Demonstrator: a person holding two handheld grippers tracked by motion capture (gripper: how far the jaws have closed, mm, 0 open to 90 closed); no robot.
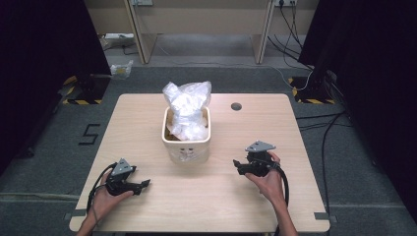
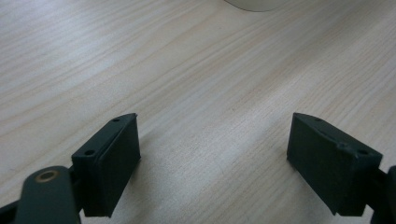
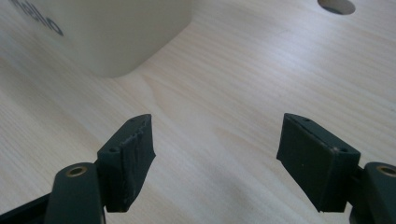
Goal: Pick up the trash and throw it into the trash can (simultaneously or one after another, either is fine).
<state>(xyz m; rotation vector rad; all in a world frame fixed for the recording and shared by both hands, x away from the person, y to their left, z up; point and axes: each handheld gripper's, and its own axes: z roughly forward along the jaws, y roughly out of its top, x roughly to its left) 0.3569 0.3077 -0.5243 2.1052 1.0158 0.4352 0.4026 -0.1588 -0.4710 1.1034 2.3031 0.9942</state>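
Just above the middle of the high view stands a cream, square-sided bin (image 1: 187, 142) with rounded corners, its matte front bearing a small print. Crinkled clear plastic bags (image 1: 187, 105) are stuffed into it and billow above the rim, glossy and loosely bunched, probably so they can be pulled out from the top. The bin sits on a pale wood-grain counter (image 1: 147, 118) with a round cable hole (image 1: 236, 106) toward the upper right.

Lower left, the left claw (image 1: 145, 184) lies low over the counter in a hand, jaws wide apart with nothing between them, aimed to the right. Lower right, the right claw (image 1: 236, 163) points left toward the bin, jaws likewise spread and empty; it looks poised to approach. In the right gripper view the bin's smooth corner (image 3: 121, 42) fills the upper left, dark lettering partly showing.
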